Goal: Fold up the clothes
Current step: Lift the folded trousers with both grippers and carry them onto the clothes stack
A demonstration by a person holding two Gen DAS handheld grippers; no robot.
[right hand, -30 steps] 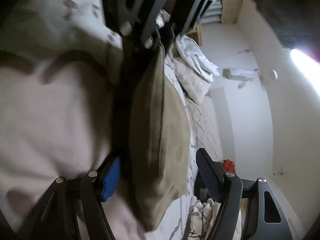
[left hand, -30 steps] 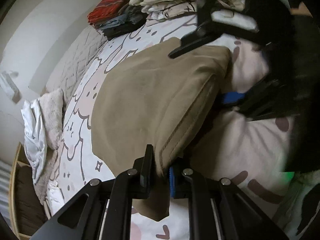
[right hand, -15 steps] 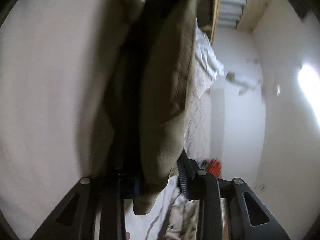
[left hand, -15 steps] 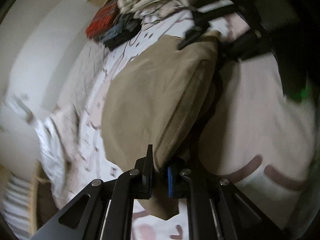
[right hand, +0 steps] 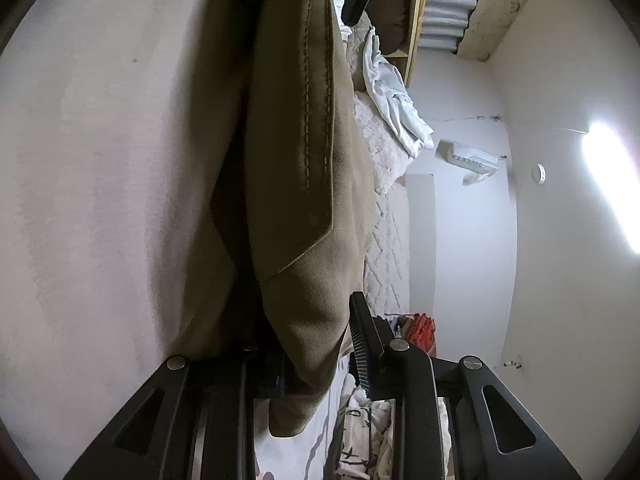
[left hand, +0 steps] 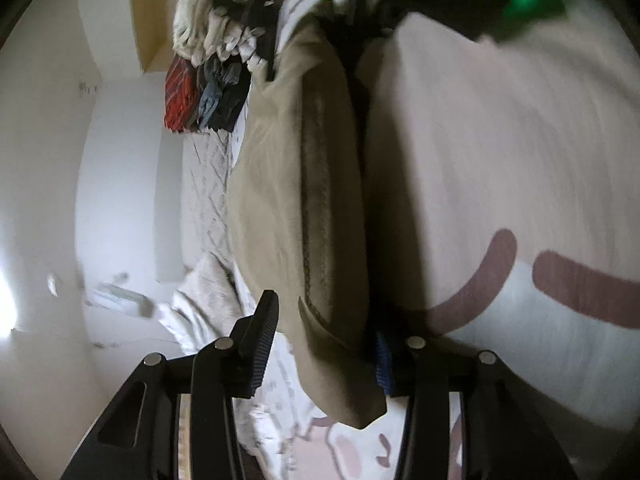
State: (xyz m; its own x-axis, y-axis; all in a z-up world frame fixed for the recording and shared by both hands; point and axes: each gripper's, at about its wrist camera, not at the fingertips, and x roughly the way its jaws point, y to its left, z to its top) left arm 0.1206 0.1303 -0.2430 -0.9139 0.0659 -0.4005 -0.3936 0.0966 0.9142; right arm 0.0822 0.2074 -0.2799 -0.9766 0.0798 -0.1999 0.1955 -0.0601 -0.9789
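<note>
In the left wrist view, a white wall fills the left side, with a stack of folded clothes (left hand: 204, 96), red, grey and dark, far off at the top beside a paler heap of laundry (left hand: 212, 36). A quilted blanket (left hand: 208, 184) runs down the bed's left edge. The khaki garment (left hand: 288, 200), folded with a stitched hem showing, lies on the pink patterned bed sheet (left hand: 500, 160) in the middle of the picture. The left tongs (left hand: 324, 344) have just been opening: the left finger (left hand: 264, 340) stands clear of the cloth with sheet visible between, while the blue pad of the right finger sits against the garment's near corner. The corner lies between the jaws, released rather than pinched.

In the right wrist view, the sheet (right hand: 100, 180) fills the left half. The same garment (right hand: 296, 160) hangs down the middle, its near end between the right tongs (right hand: 316, 356). These have just been closing. The left finger is hidden behind the fabric and the right finger (right hand: 364, 344) stands a little off it, so whether they clench the cloth cannot be told. A crumpled white cloth (right hand: 392, 92) lies farther right.
</note>
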